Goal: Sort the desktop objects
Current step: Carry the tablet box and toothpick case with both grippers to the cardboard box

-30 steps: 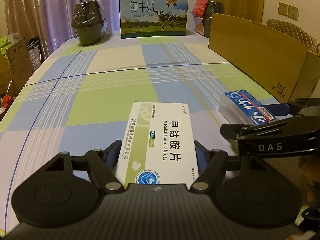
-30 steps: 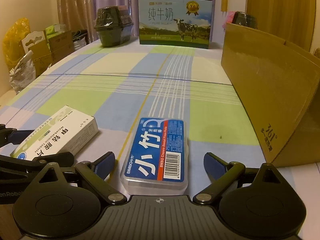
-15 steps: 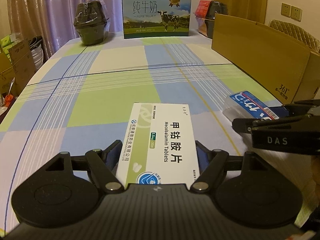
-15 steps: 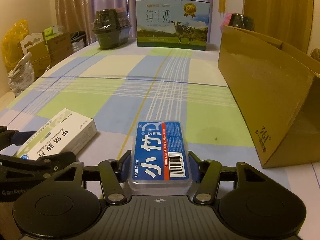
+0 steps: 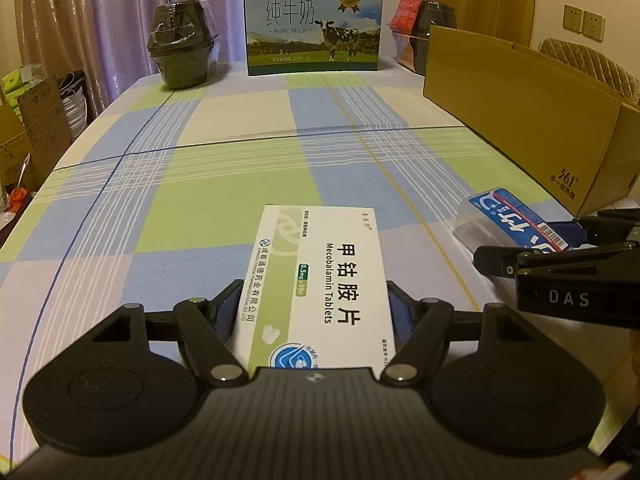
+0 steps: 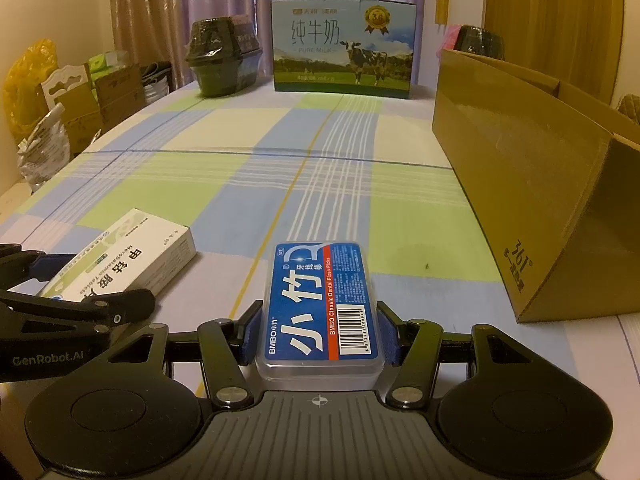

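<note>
Tablet box [image 5: 320, 280] clamped in left gripper [image 5: 314, 316], floss case [image 6: 320, 304] pinched in right gripper [image 6: 318, 332]; lift level, clear cardboard box [image 6: 520, 184] rim.

Your left wrist cam sits low over the checked tablecloth [image 5: 240, 184], looking forward along its fingers toward the milk carton [image 5: 313, 28] at the far edge; the right wrist cam faces the same way, just beside it to the right. Both see the cardboard box [image 6: 520, 176] on the right, and each catches the other gripper at its frame edge.
</note>
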The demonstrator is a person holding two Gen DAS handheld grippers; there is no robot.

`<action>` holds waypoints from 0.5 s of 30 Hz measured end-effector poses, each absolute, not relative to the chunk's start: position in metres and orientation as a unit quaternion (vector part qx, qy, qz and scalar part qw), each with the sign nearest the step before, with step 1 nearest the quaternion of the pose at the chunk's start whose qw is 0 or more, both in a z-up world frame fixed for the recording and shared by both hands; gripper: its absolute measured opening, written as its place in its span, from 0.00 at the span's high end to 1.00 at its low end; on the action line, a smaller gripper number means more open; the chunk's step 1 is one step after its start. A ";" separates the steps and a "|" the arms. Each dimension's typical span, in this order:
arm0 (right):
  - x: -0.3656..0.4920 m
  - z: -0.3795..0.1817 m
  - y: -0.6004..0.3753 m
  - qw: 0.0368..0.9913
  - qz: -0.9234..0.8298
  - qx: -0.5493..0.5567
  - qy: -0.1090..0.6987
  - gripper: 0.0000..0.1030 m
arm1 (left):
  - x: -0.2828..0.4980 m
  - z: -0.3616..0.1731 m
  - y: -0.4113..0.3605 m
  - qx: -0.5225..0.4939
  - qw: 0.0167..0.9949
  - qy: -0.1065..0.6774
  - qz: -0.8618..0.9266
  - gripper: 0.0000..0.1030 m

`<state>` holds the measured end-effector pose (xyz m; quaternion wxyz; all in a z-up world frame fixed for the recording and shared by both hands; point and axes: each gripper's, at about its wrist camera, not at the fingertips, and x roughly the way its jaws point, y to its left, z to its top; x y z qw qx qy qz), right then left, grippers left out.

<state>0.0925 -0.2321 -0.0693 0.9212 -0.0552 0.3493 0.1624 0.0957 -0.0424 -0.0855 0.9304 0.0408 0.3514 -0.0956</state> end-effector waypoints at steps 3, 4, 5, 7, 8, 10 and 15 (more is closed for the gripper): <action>0.091 -0.069 -0.232 0.921 0.162 -0.055 0.351 0.48 | 0.095 -0.085 -0.043 0.042 0.930 0.352 -0.096 0.34; 0.089 -0.069 -0.232 0.921 0.162 -0.055 0.351 0.48 | 0.094 -0.085 -0.043 0.043 0.930 0.353 -0.096 0.34; 0.088 -0.069 -0.232 0.921 0.161 -0.055 0.351 0.48 | 0.093 -0.084 -0.043 0.042 0.930 0.354 -0.096 0.34; 0.086 -0.068 -0.233 0.920 0.160 -0.055 0.353 0.48 | 0.092 -0.084 -0.044 0.042 0.929 0.355 -0.095 0.35; 0.085 -0.068 -0.233 0.920 0.159 -0.055 0.353 0.48 | 0.091 -0.083 -0.044 0.041 0.929 0.355 -0.095 0.35; 0.083 -0.067 -0.235 0.921 0.157 -0.053 0.353 0.48 | 0.088 -0.082 -0.044 0.040 0.929 0.355 -0.096 0.35; 0.075 -0.065 -0.240 0.922 0.153 -0.047 0.353 0.48 | 0.080 -0.077 -0.045 0.038 0.931 0.349 -0.099 0.35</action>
